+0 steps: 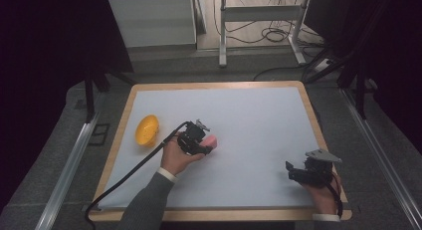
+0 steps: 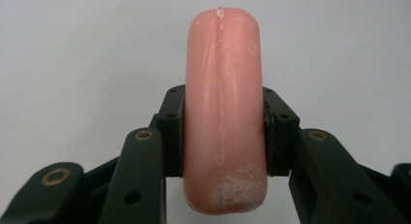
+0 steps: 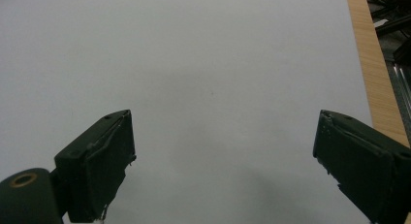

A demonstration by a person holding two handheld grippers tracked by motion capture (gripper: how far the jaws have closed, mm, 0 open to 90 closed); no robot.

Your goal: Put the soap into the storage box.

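Observation:
My left gripper (image 1: 208, 143) is shut on a pink sausage-shaped object (image 2: 224, 112), whose rounded end sticks out past the black pads (image 2: 173, 132) over the white sheet. In the high view the pink object (image 1: 211, 141) shows at the gripper's tip, near the middle of the white mat (image 1: 249, 130). A yellow bowl-like object (image 1: 147, 130) lies on the mat to the left of that hand. My right gripper (image 1: 291, 171) rests near the mat's front right, open, with its jaws (image 3: 223, 170) wide apart over bare white surface.
The mat lies on a wooden board (image 1: 119, 135) whose edge also shows at the right (image 3: 375, 78). A black cable (image 1: 129, 172) trails from the left gripper toward the front left. Table legs and cables (image 1: 268, 33) stand beyond the far edge.

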